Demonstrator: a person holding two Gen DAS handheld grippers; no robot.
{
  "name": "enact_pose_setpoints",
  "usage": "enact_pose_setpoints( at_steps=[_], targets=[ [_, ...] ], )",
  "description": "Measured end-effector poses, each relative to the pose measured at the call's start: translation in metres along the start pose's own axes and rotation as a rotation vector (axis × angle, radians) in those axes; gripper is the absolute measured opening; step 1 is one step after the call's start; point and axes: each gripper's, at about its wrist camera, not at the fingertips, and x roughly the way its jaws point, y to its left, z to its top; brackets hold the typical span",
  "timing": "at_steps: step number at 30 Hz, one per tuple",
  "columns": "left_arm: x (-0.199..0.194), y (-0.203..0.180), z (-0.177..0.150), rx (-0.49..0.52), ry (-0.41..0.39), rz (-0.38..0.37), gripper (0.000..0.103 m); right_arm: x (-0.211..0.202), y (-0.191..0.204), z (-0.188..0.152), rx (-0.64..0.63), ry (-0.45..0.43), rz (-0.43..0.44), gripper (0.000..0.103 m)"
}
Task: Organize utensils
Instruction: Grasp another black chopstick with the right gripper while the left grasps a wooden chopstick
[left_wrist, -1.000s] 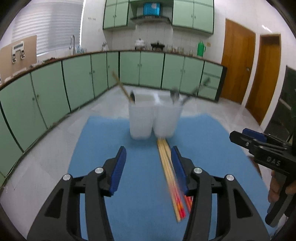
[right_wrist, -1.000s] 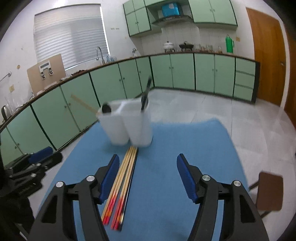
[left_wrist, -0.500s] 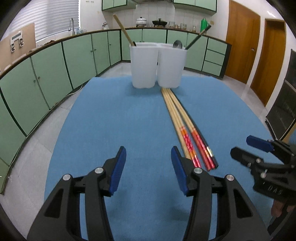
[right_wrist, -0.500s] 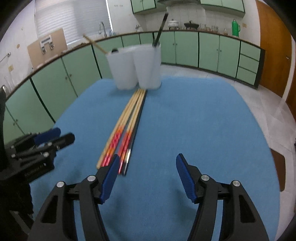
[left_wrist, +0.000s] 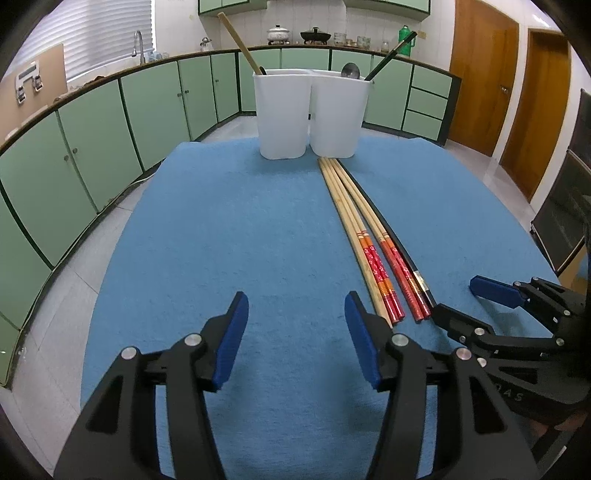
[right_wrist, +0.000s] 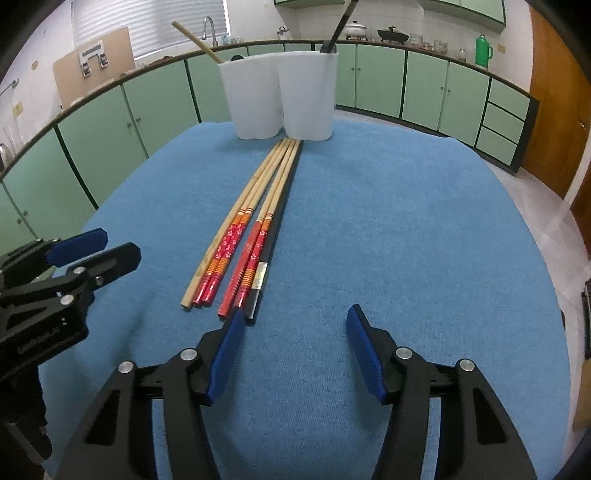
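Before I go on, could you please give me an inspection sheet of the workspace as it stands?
Surface: blue mat covers the table; flat, unwrinkled.
Job's things: chopsticks lie side by side on the mat, far tips close to the white holder: one plain wooden, four red-handled, one black. The two-compartment holder stands upright at the far edge, already holding a wooden stick, a metal ladle and dark chopsticks.
Clutter: nothing seen on the mat.
Grippers: left gripper open, empty, just left of the chopsticks' near ends; right gripper open, empty, jaws just closing a little, left finger beside the black chopstick's end.
Cables: nothing seen.
Surroundings: green cabinets, wooden doors.
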Motion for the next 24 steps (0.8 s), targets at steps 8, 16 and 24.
enact_pose_setpoints(
  at_steps=[8, 16, 24],
  targets=[
    [0.001, 0.004, -0.003, -0.005, 0.008, 0.010, 0.055, -0.009, -0.005, -0.003, -0.004, -0.018, -0.054, 0.053],
    [0.003, 0.004, -0.004, -0.004, 0.016, 0.003, 0.057, -0.003, -0.003, 0.001, 0.022, -0.008, 0.029, 0.023],
    [0.007, -0.008, -0.006, 0.000, 0.033, -0.033, 0.057, -0.002, -0.009, 0.001, 0.037, -0.004, 0.028, 0.006]
  ],
)
